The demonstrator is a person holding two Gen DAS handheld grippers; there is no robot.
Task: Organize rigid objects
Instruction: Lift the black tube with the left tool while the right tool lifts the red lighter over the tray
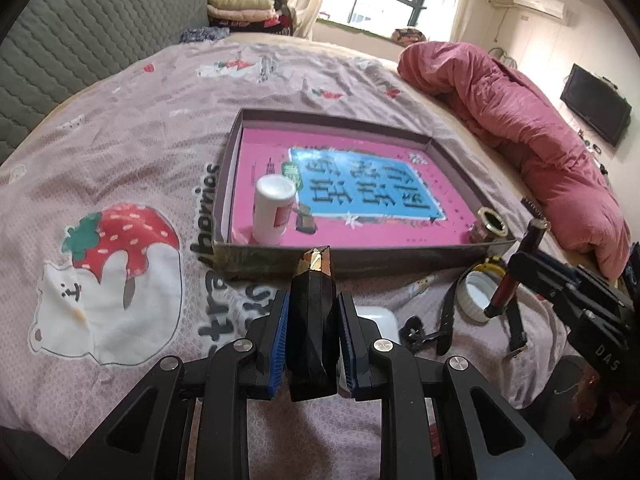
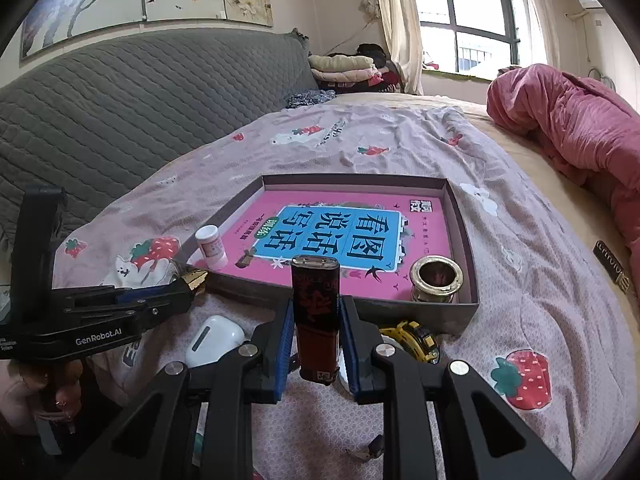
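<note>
My left gripper (image 1: 311, 304) is shut on a black faceted bottle with a gold tip (image 1: 312, 320), held just in front of the near wall of a shallow grey box (image 1: 360, 258). My right gripper (image 2: 315, 312) is shut on a dark red lighter (image 2: 316, 320), also held before the box (image 2: 464, 216). Inside the box lie a pink book (image 1: 360, 196), a white pill bottle (image 1: 272, 210) at the near left and a brass ring-shaped holder (image 2: 436, 278) at the near right. Each gripper shows in the other's view: the right one (image 1: 516, 276), the left one (image 2: 188, 282).
On the strawberry-print sheet near the box lie a white earbud case (image 2: 214, 340), a yellow tape measure (image 2: 416, 340), a white lid (image 1: 476, 294) and a black strap (image 1: 448, 316). A rolled pink quilt (image 1: 540, 132) lies to the right; a grey headboard (image 2: 120, 120) stands at the left.
</note>
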